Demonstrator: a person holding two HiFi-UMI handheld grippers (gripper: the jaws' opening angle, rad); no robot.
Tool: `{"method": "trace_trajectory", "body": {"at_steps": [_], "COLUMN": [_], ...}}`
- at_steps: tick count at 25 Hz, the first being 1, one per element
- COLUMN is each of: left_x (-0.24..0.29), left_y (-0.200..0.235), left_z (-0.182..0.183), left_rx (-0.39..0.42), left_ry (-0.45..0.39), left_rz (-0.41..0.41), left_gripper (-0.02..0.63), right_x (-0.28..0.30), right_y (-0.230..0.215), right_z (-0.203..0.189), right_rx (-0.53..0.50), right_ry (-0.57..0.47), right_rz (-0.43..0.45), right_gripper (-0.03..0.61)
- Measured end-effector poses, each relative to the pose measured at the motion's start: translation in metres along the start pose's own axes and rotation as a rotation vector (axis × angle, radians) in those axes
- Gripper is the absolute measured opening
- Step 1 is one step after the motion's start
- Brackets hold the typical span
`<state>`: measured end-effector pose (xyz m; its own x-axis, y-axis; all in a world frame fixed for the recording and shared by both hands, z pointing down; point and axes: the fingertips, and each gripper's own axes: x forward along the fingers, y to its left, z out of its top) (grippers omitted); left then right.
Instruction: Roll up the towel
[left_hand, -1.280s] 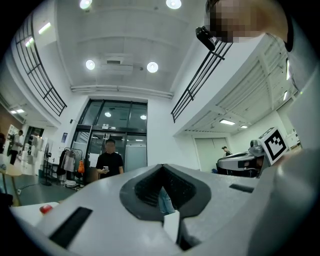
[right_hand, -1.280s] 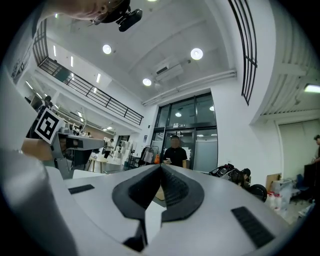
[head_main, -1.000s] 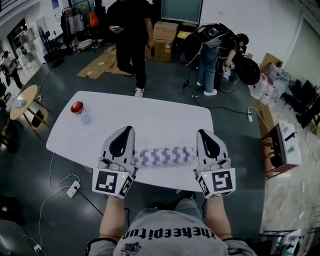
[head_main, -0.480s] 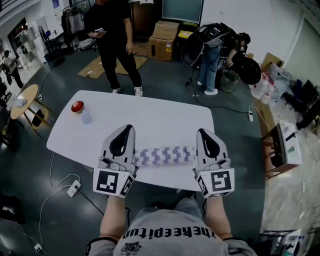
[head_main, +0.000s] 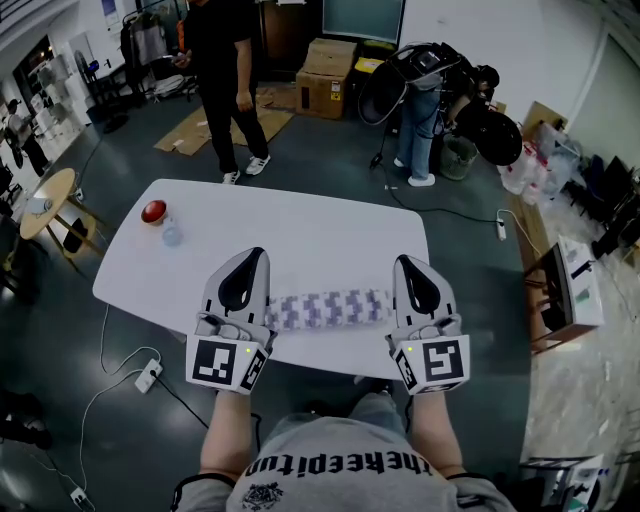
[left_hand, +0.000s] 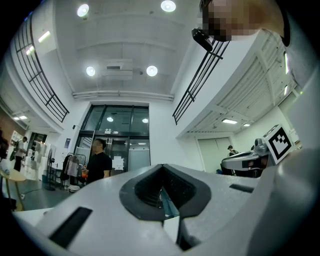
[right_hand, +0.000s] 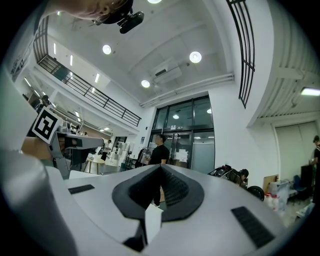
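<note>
Purple-and-white towel: already a tight roll, lying crosswise at centre frame on the white table, close to its near edge.
Left gripper: jaws pressed together on nothing, nose tipped slightly upward, covering the roll's left end in the head view; contact not readable.
Right gripper: jaws likewise closed and empty, held level at the roll's right end.
Step in hand: rolling apparently finished, both tools idle.
Next move: likely only a clean draw-back, without dragging the roll loose.
Edges: near table edge just below the roll; some risk of it slipping off towards lower frame.
Open room: bare tabletop across the upper half; red button well apart, upper left.
</note>
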<state>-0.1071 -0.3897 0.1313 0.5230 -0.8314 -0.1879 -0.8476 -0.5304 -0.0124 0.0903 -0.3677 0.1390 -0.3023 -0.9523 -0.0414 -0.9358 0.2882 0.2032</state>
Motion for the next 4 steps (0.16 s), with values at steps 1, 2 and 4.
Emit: {"method": "trace_trajectory", "body": {"at_steps": [1,2,4], "left_x": [-0.0025,-0.0049,-0.0095], "left_y": [0.0005,0.0004,-0.0007], "left_z": [0.0006,0.0010,0.0016], "left_rx": [0.000,0.001,0.002], "left_ry": [0.000,0.001,0.001], "left_rz": [0.000,-0.001,-0.001], "left_gripper": [0.005,0.005,0.005], "right_x": [-0.0013,-0.0031,-0.0071], "right_y": [0.0019,0.0036,0.0066], "right_z": [0.0009,0.0017,0.0028], "right_rx": [-0.001,-0.002,-0.004], "right_ry": [0.000,0.000,-0.002], "right_rz": [-0.001,-0.002,-0.003], "right_gripper": [0.003,0.003,0.003]}}
